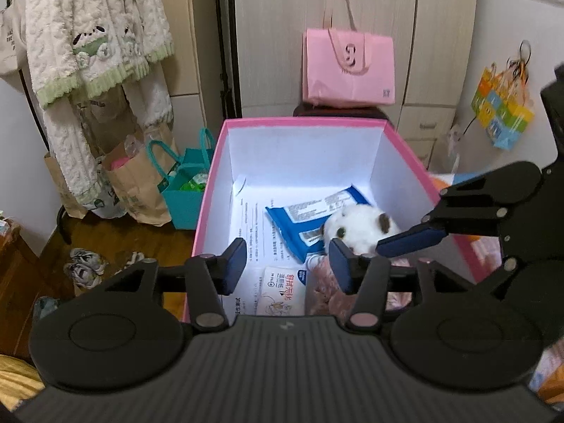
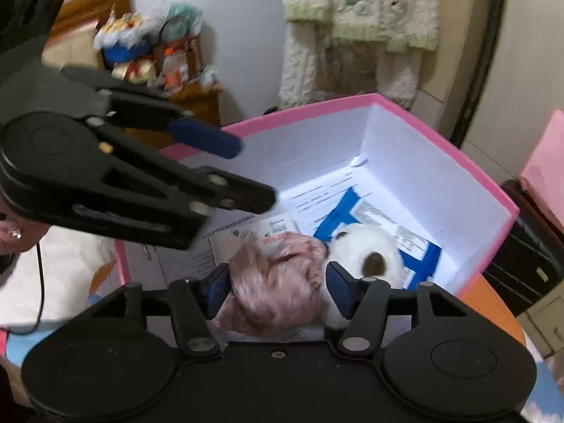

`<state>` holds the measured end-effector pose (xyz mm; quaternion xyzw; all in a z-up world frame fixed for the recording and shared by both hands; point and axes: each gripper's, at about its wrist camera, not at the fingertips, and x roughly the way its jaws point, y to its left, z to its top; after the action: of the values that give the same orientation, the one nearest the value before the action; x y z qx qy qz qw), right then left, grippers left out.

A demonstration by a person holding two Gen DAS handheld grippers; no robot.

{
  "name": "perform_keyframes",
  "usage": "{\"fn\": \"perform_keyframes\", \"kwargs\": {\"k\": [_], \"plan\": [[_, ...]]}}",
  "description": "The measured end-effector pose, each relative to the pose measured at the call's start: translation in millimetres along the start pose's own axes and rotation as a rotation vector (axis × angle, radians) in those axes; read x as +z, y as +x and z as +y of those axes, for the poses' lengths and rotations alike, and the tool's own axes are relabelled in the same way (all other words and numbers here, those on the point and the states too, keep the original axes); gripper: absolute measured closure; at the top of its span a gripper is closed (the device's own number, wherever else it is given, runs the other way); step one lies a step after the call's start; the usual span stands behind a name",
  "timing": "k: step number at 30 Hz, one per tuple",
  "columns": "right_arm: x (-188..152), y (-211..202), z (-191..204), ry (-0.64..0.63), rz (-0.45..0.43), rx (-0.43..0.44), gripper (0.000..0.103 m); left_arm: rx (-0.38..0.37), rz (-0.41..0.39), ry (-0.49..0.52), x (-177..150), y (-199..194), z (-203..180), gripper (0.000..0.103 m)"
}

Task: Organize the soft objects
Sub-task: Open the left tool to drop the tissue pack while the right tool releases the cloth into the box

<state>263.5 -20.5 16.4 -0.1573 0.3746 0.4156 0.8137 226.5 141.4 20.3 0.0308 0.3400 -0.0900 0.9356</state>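
Inside the pink box (image 2: 493, 194), both parted hand-held grippers hold nothing; pink plush (image 2: 278, 282) half hides a white toy (image 2: 366, 250).

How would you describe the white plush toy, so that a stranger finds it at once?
Look into the pink box with white walls. On its floor, partly over a blue packet and beside a pink furry item, lies the white plush toy. Only it is white with dark brown patches.

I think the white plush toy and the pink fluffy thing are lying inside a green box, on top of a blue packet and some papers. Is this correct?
Not quite: the box is pink outside and white inside, not green. The left wrist view shows its pink rim clearly. The rest holds: the white plush toy and the pink fluffy thing lie inside it, over the blue packet and papers.
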Motion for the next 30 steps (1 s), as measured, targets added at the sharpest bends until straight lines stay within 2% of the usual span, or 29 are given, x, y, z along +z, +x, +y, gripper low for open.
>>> {"fn": "perform_keyframes", "kwargs": {"k": [4,10,16,21,30], "plan": [[-12.6,-34.6,-7.4,0.119,-0.083,0.034,0.039,-0.026,-0.008,-0.039,-2.8,-19.4,1.7,0.047],[-32.7,-97.5,-5.1,0.166,-0.173,-0.053,0.038,-0.089,-0.056,-0.023,-8.1,-62.8,-10.1,0.042],[-61.6,-149.1,-6.5,0.205,-0.205,-0.119,0.037,-0.193,-0.071,0.018,-14.1,-98.4,-28.0,0.040],[-89.3,-182.8,-3.8,0.214,-0.222,-0.181,0.036,-0.250,-0.062,0.075,-16.8,-117.7,-52.2,0.040],[-137.7,-224.8,-6.6,0.228,-0.223,-0.277,0.032,-0.325,-0.041,0.163,-25.4,-125.6,-106.9,0.039]]}}
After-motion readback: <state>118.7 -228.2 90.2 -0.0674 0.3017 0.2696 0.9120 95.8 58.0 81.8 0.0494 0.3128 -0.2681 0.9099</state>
